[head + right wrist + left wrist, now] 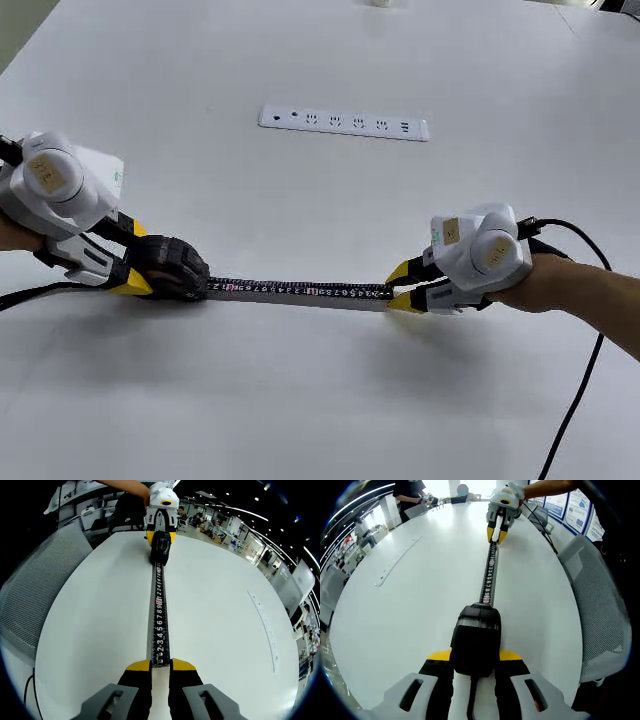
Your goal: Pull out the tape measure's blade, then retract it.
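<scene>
My left gripper [138, 258] clamps the tape measure's solid case [172, 268]; my right gripper [400, 287] pinches the thin, springy blade [300, 290] by its end, probably the hook. Both sit nearer me than the power strip [343, 122].

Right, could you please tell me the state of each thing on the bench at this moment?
Tape measure case: clamped between jaws.
Blade: pulled out, straight, numbers up.
Left gripper: shut on the case.
Right gripper: shut on the blade's end.
Power strip: lying flat, sockets empty.
</scene>
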The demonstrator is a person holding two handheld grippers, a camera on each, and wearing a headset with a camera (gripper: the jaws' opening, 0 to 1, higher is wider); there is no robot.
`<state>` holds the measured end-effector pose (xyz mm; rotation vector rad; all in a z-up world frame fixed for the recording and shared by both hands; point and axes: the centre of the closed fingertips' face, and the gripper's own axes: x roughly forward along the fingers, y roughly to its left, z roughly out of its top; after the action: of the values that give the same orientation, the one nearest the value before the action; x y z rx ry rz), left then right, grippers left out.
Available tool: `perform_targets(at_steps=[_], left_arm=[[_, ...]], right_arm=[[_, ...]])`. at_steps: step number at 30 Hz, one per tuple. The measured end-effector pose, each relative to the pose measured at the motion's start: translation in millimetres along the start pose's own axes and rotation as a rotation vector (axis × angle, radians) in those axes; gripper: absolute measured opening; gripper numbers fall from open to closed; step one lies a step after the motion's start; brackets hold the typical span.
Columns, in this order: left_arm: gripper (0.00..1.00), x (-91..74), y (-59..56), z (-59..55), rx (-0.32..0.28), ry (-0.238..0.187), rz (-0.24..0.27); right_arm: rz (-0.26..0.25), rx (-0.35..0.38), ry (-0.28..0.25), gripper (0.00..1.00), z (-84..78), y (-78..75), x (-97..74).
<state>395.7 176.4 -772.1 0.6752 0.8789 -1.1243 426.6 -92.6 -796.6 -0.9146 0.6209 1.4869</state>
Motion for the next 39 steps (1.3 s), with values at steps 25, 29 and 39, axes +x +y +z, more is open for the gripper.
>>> perform_targets(at_steps=[25,29,39], left_arm=[[0.26,-0.3,-1.9,1.8,0.017,0.018,-0.003],[0.27,0.0,-1.5,1.6,0.023,0.018,-0.004],[0.27,1.0,0.0,1.5,0.027,0.034,-0.006]], right_arm=[[0.019,0.011,0.028,0.09,-5.6,3.1,2.6],[0.043,0.015,0.033,0.09,-5.4,5.1,3.0],[0.046,0.007,0.067,0.11,-6.5,-0.4,3.6]])
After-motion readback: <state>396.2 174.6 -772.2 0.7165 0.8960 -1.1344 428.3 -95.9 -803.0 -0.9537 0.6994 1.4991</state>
